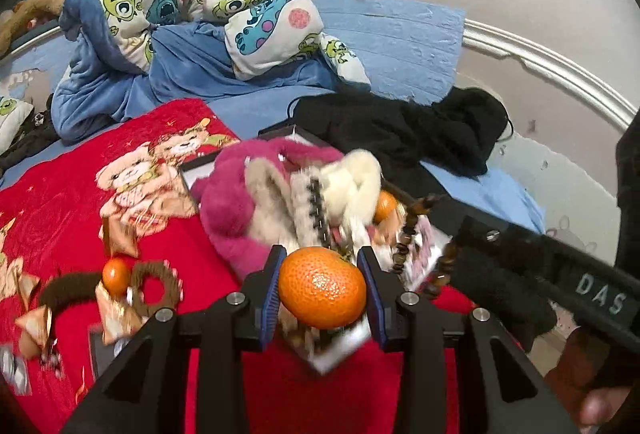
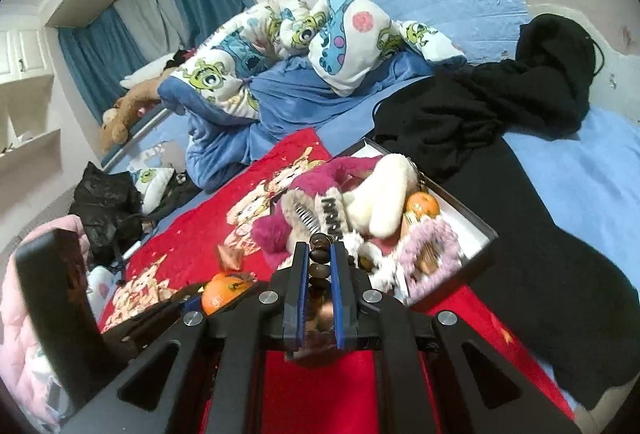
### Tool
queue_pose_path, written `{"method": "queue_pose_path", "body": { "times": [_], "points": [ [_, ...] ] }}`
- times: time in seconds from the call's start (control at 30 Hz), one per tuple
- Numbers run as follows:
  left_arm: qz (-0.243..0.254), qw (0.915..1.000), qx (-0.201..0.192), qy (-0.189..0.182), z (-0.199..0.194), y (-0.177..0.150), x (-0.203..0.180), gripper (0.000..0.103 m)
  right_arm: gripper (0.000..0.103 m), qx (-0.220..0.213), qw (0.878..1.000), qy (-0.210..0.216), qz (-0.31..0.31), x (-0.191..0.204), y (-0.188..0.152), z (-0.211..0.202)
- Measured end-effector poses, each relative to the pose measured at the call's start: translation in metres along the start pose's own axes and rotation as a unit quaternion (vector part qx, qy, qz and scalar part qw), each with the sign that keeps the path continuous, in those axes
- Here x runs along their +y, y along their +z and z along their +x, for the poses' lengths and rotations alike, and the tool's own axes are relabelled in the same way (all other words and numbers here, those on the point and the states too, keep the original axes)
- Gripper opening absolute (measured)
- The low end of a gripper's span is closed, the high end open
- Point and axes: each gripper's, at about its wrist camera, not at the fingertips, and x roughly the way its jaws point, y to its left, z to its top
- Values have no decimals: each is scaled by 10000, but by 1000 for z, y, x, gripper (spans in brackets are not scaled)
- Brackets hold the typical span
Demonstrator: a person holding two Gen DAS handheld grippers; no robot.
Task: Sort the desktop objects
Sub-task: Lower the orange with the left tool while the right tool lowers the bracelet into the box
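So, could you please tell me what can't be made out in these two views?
- Left wrist view: the items under the mandarin held in the left gripper are motion-blurred.
- Right wrist view: the bead string clamped in the right gripper is hidden lower down by the fingers.
- Both: the box contents overlap, and its bottom is covered.

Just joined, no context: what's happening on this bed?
A person is sorting clutter with two handheld grippers. The left gripper is shut on a tangerine; the right gripper is shut on a brown bead bracelet. Both are near the tray piled with plush toys. Another tangerine lies on the red blanket.
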Motion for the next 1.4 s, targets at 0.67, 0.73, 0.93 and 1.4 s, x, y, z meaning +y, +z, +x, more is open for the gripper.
{"method": "queue_pose_path", "body": {
  "times": [0.67,0.73,0.93,1.4],
  "points": [
    [161,9996,106,-182,91,10,4,38,10,33,9996,-167,206,-29,30,58],
    [171,9995,248,-67,99,2,4,38,10,16,9993,-120,368,-35,28,56],
    [29,9998,179,-113,101,-10,9,38,10,134,9984,-277,476,-45,20,63],
    [30,9999,72,94,95,-15,7,38,10,260,9948,-762,625,-75,5,69]
  ]
}}
